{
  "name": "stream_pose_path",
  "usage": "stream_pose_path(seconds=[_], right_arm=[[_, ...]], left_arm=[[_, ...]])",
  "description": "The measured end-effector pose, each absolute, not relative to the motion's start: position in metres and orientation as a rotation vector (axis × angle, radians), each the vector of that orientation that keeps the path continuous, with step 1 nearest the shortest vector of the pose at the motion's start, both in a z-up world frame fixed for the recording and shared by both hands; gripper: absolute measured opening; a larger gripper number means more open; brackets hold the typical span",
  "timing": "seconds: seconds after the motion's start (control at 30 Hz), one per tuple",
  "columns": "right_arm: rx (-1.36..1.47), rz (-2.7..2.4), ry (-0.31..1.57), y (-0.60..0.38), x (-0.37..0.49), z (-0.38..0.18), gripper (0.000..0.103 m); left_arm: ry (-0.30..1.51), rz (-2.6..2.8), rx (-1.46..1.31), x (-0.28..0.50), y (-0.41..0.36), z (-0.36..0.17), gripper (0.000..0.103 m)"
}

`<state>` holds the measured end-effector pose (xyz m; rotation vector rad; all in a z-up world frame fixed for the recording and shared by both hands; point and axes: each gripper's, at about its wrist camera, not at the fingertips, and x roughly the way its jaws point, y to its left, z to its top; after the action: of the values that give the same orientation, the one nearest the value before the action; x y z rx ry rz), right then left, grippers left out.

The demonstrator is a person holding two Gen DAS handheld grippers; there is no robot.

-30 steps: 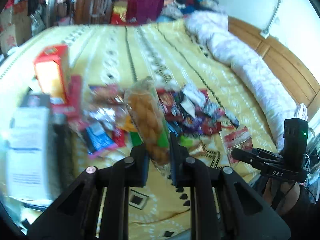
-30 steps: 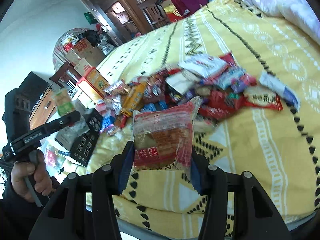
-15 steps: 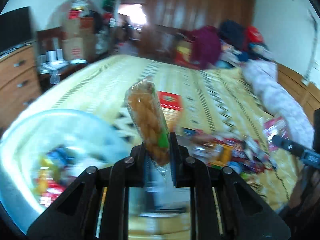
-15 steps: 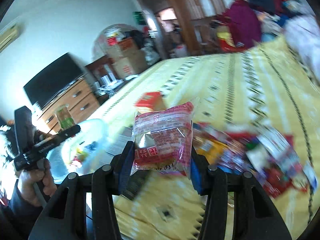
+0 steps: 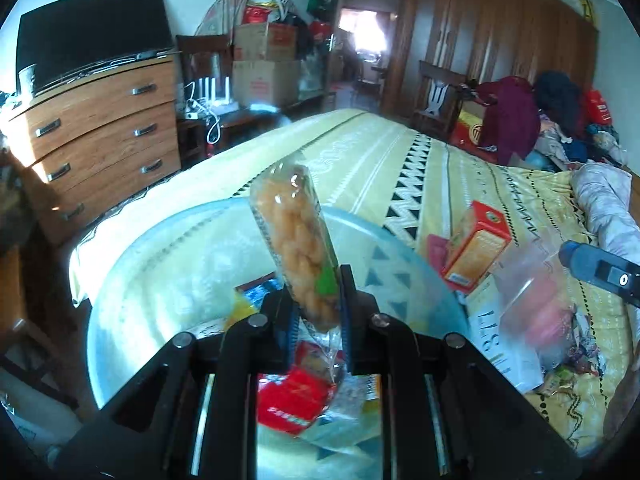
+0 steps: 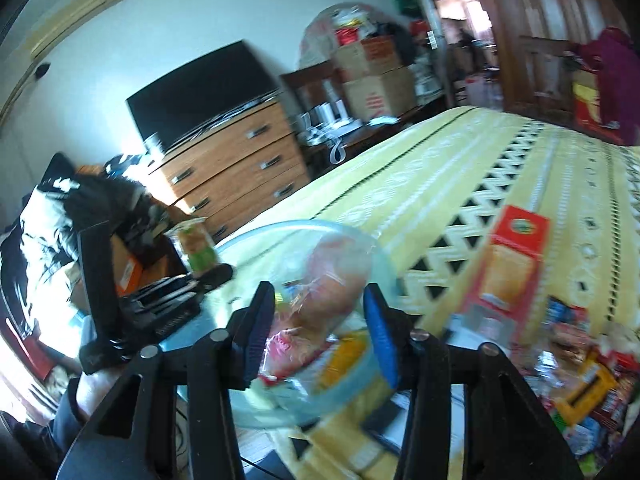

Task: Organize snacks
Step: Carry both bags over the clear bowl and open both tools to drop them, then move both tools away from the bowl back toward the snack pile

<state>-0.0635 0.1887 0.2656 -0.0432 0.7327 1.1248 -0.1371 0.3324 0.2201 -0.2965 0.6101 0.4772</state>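
Observation:
My left gripper [image 5: 318,312] is shut on a clear pack of orange twisted snacks [image 5: 298,242] and holds it upright over a pale blue bowl [image 5: 128,280] on the bed. The bowl holds several snack packs, one red [image 5: 294,402]. My right gripper [image 6: 320,332] has its jaws apart, and the red-and-clear pastry pack [image 6: 316,320] sits blurred between them over the bowl's rim [image 6: 304,226]; I cannot tell if the pads touch it. The right gripper's tip [image 5: 600,270] and the blurred pack [image 5: 536,300] show at the right of the left wrist view.
An orange and red box [image 5: 476,252] stands on the yellow patterned bedspread [image 5: 400,168] beside the bowl. A heap of loose snacks [image 6: 580,376] lies further right. A wooden dresser [image 5: 100,136] with a TV stands past the bed's edge.
Both grippers have swung left from the snack heap to above the blue bowl. The right gripper's jaws have spread wider around the pastry pack.

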Motion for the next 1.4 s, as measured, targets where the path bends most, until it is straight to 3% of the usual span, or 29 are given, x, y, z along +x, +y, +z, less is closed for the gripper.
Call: stream_pose_path(seconds=[0.23,0.63,0.7,0.77,0.8,0.83,0.97,1.4], right_arm=[[-0.102,1.152,0.770,0.240,-0.083,0.252,0.040],[-0.102,1.143,0.831,0.238,-0.088,0.238,0.043],[-0.100,1.144,0.834,0.237,-0.089,0.239,0.045],[-0.097,1.142,0.836,0.235,-0.090,0.238,0.050],[-0.094,1.141,0.838,0.233,-0.092,0.238,0.054],[-0.093,1.138,0.840,0.232,-0.093,0.237,0.066],[-0.078,1.115,0.839,0.222,-0.094,0.235,0.079],[0.020,0.988,0.906,0.125,-0.097,0.197,0.081]], left_arm=[[0.641,0.502,-0.290,-0.146,0.351,0.212,0.018],[0.666,0.533,-0.276,-0.147,0.361,0.207,0.020],[0.674,0.553,-0.265,-0.148,0.362,0.206,0.032],[0.676,0.574,-0.248,-0.147,0.360,0.207,0.080],[0.672,0.585,-0.240,-0.147,0.360,0.208,0.091],[0.662,0.601,-0.229,-0.148,0.358,0.210,0.103],[0.654,0.642,-0.190,-0.147,0.352,0.214,0.103],[0.622,0.696,-0.064,-0.136,0.301,0.240,0.103]])
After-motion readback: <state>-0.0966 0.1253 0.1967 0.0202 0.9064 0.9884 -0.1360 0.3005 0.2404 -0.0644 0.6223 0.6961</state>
